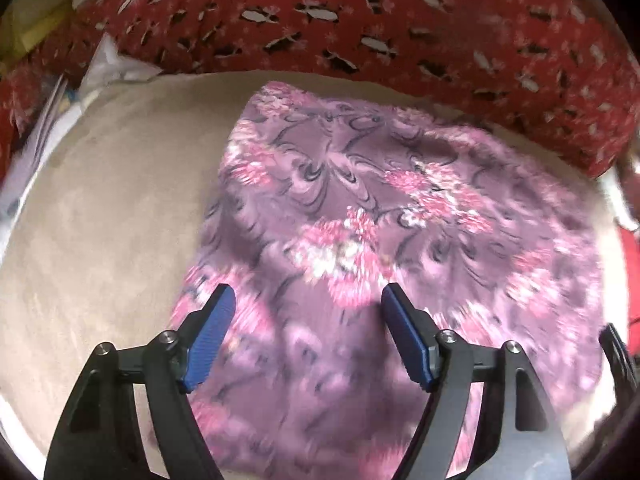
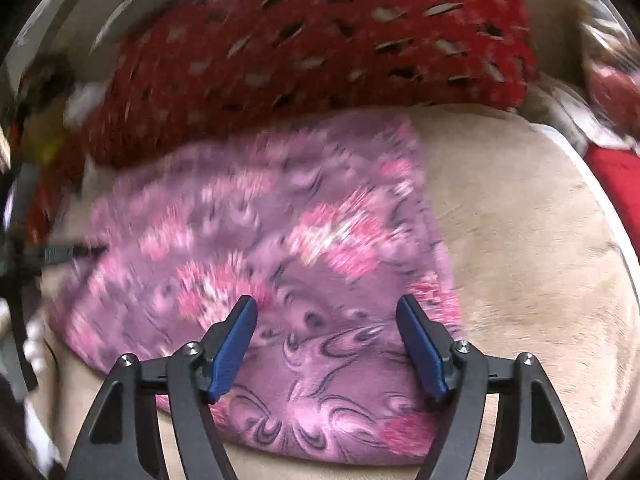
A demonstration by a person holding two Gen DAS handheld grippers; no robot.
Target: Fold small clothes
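Purple floral cloth (image 1: 360, 220) flat on beige pad (image 1: 112, 208); both tongs open above.

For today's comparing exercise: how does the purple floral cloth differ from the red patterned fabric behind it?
The purple floral cloth shows pink flowers; the red patterned fabric shows black and white marks. The purple lies flat on the beige surface; the red bulges up behind. Both are printed.
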